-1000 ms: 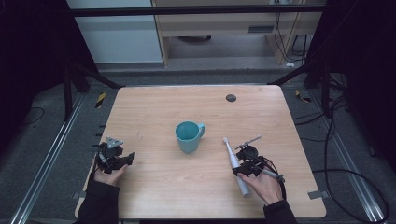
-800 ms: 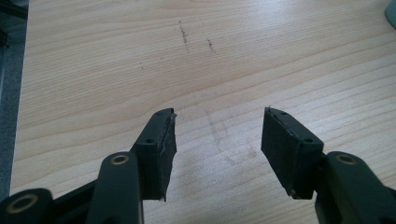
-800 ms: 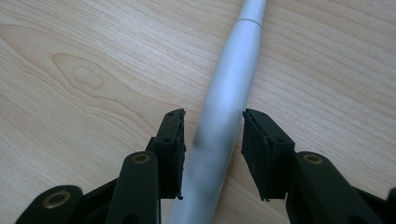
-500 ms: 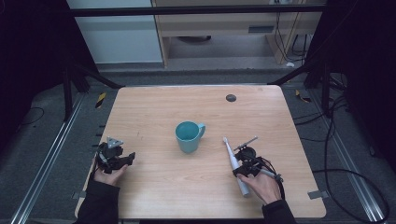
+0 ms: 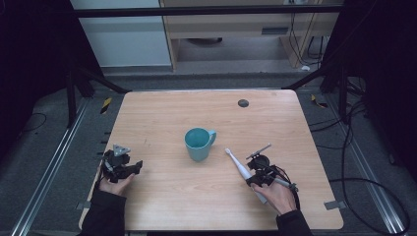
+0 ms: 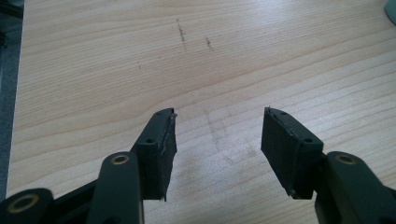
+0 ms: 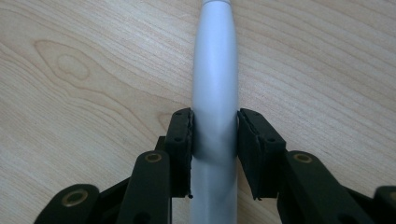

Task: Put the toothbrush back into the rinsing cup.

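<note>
Right gripper [image 7: 214, 135] clamped on a white electric toothbrush [image 7: 215, 84]; left gripper [image 6: 218, 140] spread apart over bare wood.

In the high view, the light wooden table [image 5: 162, 118] fills the centre of the frame, with a teal ceramic mug [image 5: 198, 143] standing upright near its middle, handle toward the right. The toothbrush [image 5: 239, 168] lies on the tabletop at the lower right of the mug, its head pointing up-left toward the mug but apart from it. The right gripper [image 5: 256, 178], held in a hand [image 5: 275, 195] at lower right, has both black jaws pressed against the toothbrush's grey-white handle. The left gripper [image 5: 129, 168], at lower left in the other hand [image 5: 114, 184], holds nothing. A small dark round disc [image 5: 243, 103] sits near the table's upper right.
</note>
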{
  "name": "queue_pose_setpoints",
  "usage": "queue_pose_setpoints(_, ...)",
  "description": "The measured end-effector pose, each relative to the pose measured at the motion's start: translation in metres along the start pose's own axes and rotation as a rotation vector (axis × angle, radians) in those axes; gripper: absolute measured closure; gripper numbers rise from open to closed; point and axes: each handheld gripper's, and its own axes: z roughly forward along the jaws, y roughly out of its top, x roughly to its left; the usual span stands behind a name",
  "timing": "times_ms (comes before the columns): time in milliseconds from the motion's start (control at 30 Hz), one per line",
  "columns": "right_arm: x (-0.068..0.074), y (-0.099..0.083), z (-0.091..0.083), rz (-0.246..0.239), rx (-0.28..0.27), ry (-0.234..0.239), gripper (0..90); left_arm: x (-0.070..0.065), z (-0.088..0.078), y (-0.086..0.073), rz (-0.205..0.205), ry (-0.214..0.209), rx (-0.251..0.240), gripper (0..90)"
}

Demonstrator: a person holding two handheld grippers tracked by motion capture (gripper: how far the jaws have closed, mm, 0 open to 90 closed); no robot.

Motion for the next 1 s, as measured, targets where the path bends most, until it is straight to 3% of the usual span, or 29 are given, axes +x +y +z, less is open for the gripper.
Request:
queue_pose_setpoints(233,0.001,0.0,-0.002,-0.014,-0.007,-0.008,58.6,0.0,0.0,0.0,0.0,-0.004,0.002,44.4)
queue_pose_setpoints(500,-0.002,0.003,0.004,-0.017,0.029,0.005,61.7,0.0,0.001,0.0,0.003,-0.005,0.005,44.4)
queue_pose_setpoints(1000,0.001,0.005,0.009,-0.037,0.072,-0.016,65.1,0.0,0.001,0.0,0.005,-0.007,0.007,44.6)
